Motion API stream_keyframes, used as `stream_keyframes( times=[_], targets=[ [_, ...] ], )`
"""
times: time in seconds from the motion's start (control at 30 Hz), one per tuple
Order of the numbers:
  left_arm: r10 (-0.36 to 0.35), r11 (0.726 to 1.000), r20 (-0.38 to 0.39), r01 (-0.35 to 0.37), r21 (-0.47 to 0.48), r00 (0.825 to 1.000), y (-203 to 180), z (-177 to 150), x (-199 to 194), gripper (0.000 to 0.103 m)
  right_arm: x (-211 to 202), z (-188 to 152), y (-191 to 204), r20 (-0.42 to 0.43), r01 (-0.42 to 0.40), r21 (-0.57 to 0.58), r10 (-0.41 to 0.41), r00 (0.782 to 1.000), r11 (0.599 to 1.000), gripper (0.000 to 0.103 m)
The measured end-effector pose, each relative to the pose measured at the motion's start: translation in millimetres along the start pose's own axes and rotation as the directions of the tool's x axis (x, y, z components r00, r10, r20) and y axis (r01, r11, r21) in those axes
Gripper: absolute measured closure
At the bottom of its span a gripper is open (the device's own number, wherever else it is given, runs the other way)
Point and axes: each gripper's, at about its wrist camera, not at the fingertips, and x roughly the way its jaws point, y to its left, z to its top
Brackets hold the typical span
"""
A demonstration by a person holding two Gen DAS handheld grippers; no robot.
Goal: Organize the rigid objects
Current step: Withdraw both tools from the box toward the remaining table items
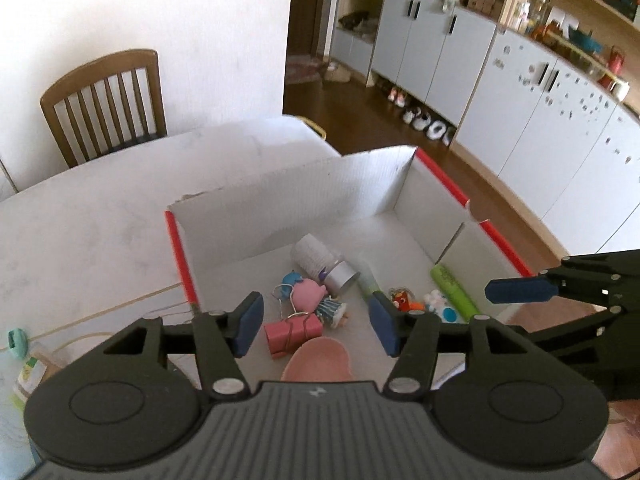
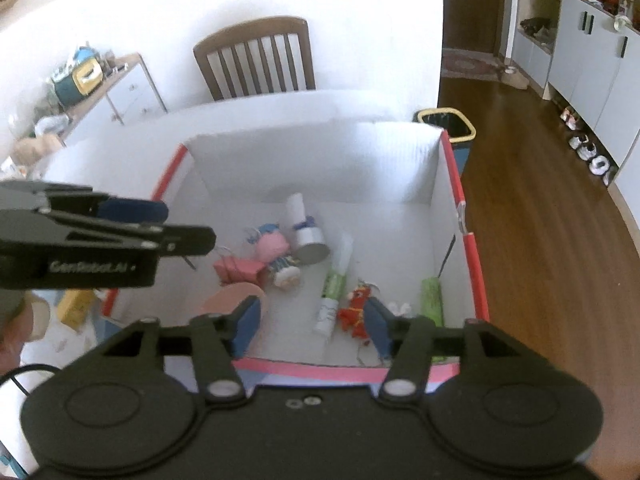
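White desk [image 1: 100, 216] holds a box [image 1: 288, 184] of toys; both grippers, left [image 1: 316, 322] and right [image 2: 314, 326], hover above, jaws apart, empty.

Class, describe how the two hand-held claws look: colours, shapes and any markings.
Both the left claw and the right claw are black, with round-lobed ribbed bodies, silver rivets and flat blue pads. White lettering marks the left claw's side in the right wrist view.

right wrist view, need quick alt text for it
An open right hand-held gripper hovers empty over a white red-rimmed box holding a pink binder clip, a doll, a red toy and tubes; the left hand-held gripper enters from the left.
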Motion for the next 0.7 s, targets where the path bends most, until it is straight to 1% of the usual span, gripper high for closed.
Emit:
stream_keyframes(
  times=[0.07,0.1,0.2,0.27,0.33,0.4,0.53,0.6,0.7],
  targets=[
    [-0.005,1.0,0.017,0.005,-0.006,1.0,4,-4,-12,0.045,-8,-1,7,0.021,-0.001,-0.007,0.001,1.0,1.0,0.042],
    [-0.009,1.0,0.024,0.009,-0.009,1.0,6,-6,-17,0.043,-12,-1,11,0.032,-0.003,-0.01,0.003,0.999,1.0,0.04],
    [-0.007,1.0,0.059,0.008,-0.011,0.998,13,-16,-35,0.034,-23,-4,22,0.071,-0.015,-0.017,0.016,0.997,1.0,0.031],
    [-0.005,1.0,0.078,0.006,-0.009,0.997,19,-22,-47,0.034,-29,-6,31,0.095,-0.025,-0.019,0.027,0.995,1.0,0.024],
    [-0.006,1.0,0.089,0.007,-0.013,0.996,27,-28,-56,0.034,-33,-8,41,0.114,-0.033,-0.023,0.036,0.993,0.999,0.021],
    [-0.008,1.0,0.096,0.01,-0.021,0.995,37,-35,-66,0.029,-37,-10,52,0.133,-0.037,-0.028,0.041,0.99,0.999,0.018],
    [-0.015,0.999,0.114,0.02,-0.037,0.993,57,-46,-82,0.026,-41,-15,75,0.167,-0.047,-0.036,0.053,0.985,0.998,0.012],
    [-0.009,0.999,0.12,0.015,-0.043,0.993,68,-52,-90,0.019,-41,-16,87,0.175,-0.056,-0.036,0.061,0.983,0.998,0.011],
    [-0.004,0.998,0.13,0.011,-0.054,0.992,86,-60,-100,0.019,-38,-19,109,0.176,-0.073,-0.04,0.079,0.981,0.997,0.011]
  ],
)
